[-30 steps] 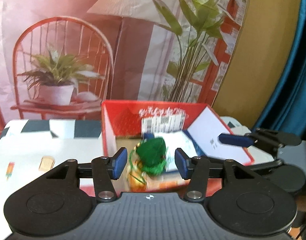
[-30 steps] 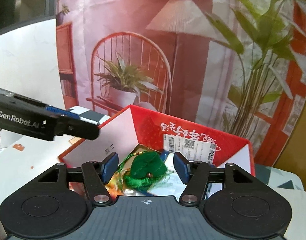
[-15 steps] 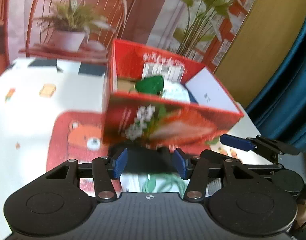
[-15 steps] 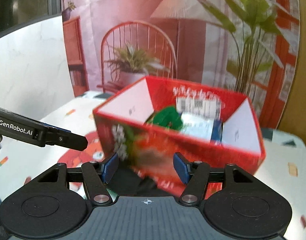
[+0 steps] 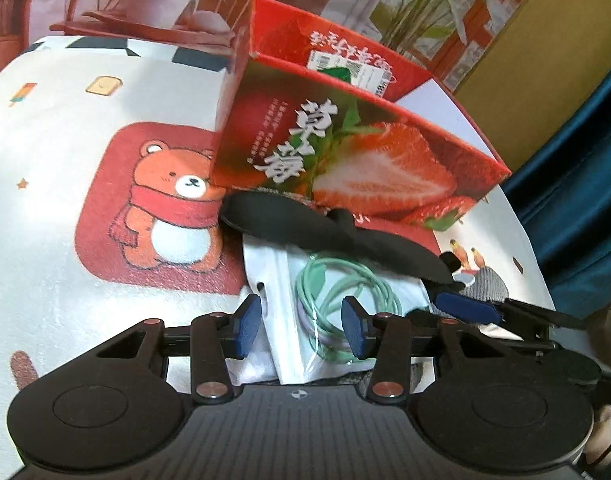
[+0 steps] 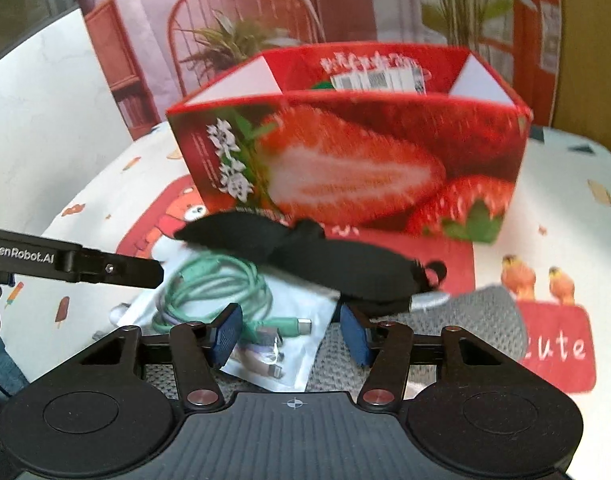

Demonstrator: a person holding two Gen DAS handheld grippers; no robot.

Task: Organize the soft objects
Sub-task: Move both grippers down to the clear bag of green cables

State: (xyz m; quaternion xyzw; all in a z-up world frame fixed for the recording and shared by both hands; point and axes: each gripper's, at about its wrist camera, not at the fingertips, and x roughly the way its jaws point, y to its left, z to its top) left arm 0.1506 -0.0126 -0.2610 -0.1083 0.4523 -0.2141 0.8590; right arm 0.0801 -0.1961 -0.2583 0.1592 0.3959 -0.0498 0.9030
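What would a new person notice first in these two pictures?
The red strawberry box stands out most, sitting at the back of the bear-print tablecloth. In front of it lies a black eye mask, partly over a clear bag holding a coiled green cable. Both grippers hover open above the bag.

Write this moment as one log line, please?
left tongs: open, over cable bag | right tongs: open, empty | black eye mask: on table before strawberry box | grey cloth: beside bag
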